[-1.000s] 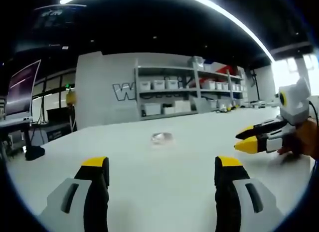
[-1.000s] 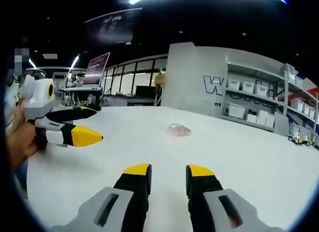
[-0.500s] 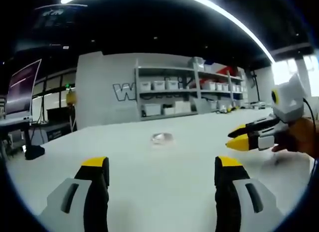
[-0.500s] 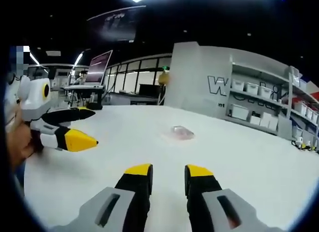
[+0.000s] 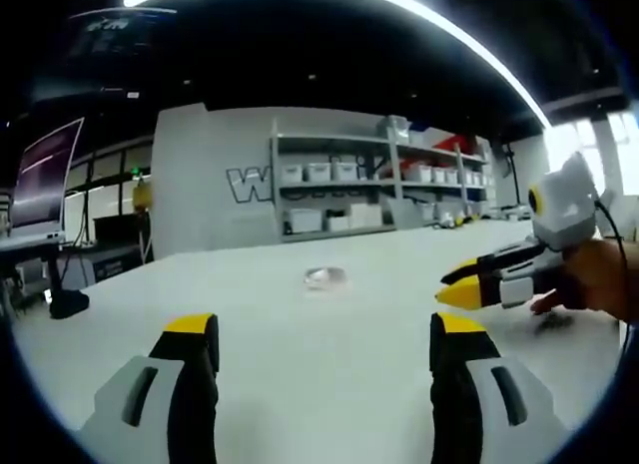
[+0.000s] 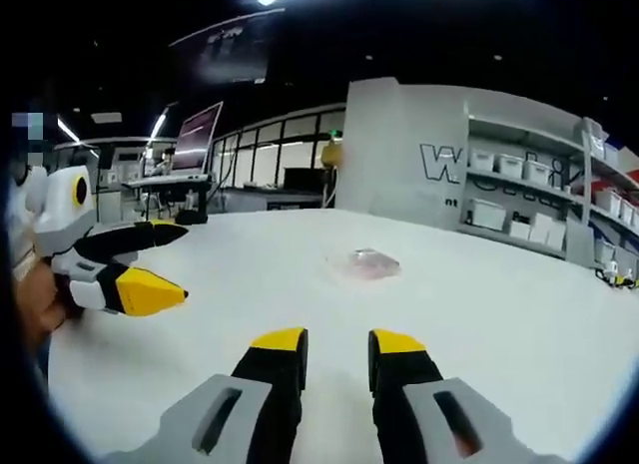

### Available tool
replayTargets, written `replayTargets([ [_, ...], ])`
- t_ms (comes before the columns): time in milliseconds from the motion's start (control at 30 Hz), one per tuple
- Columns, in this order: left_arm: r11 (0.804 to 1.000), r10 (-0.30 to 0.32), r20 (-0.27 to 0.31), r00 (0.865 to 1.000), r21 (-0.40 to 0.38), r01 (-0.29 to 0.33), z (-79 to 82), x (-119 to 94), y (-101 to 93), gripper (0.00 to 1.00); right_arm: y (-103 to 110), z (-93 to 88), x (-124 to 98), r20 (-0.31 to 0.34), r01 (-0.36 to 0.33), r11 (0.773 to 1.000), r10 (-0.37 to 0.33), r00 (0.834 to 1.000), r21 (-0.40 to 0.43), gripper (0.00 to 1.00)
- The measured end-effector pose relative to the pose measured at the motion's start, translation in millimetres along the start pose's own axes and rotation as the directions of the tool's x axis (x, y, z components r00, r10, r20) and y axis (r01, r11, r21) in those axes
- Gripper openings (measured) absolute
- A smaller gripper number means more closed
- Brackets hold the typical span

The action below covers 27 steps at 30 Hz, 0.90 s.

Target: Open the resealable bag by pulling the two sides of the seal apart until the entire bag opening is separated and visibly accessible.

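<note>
Resealable bag [image 5: 324, 276] [image 6: 367, 263] lies flat on the white surface [image 5: 300, 364] [image 6: 519, 324], small, clear with a pinkish tint, well ahead of both grippers and touched by neither. Seal state cannot be told at this range.

Left gripper [image 5: 324, 339]: fingers [image 5: 190, 329] spread wide, holding nothing, low over the surface. In the right gripper view it enters from the left [image 6: 165, 264], fingers parted, a hand [image 6: 40, 304] behind it.

Right gripper [image 6: 334, 342]: fingers [image 6: 280, 342] a narrow gap apart, holding nothing. In the left gripper view it enters from the right [image 5: 449, 284], held by a hand [image 5: 599, 284].

Bare surface lies on every side of the bag. The far edge of the surface meets a grey wall with shelving [image 5: 379, 185] [image 6: 539, 200] carrying bins; a monitor [image 5: 40, 180] stands off to the left.
</note>
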<state>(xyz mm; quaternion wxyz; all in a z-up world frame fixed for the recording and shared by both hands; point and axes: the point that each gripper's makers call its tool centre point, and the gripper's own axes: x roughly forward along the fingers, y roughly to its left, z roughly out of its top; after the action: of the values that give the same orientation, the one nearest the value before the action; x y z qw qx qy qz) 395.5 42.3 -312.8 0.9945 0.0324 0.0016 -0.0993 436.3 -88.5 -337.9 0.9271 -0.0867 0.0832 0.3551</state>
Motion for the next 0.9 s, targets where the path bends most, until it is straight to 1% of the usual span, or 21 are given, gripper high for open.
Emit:
replayTargets([
  [367,1.000,0.003,-0.001,1.000,0.000,-0.003,0.2,0,-0.9,0.87,-6,1.7,9,0.005,-0.003,1.000,0.003,1.000,0.021,0.22],
  [533,1.000,0.003,-0.003,1.000,0.001,-0.003,-0.3,0,-1.1,0.87,-10,-2.0,12,-0.001,0.001,1.000,-0.001,1.000,0.025,0.22],
  [733,1.000,0.001,-0.007,1.000,0.004,-0.001,-1.0,0,-3.1,0.87,-17,-1.3,20,0.011,0.005,1.000,-0.005,1.000,0.015,0.21],
  [900,1.000,0.001,-0.007,1.000,0.004,-0.001,-1.0,1,-3.2,0.87,-21,0.1,23,0.026,0.008,0.999,-0.009,1.000,0.032,0.21],
])
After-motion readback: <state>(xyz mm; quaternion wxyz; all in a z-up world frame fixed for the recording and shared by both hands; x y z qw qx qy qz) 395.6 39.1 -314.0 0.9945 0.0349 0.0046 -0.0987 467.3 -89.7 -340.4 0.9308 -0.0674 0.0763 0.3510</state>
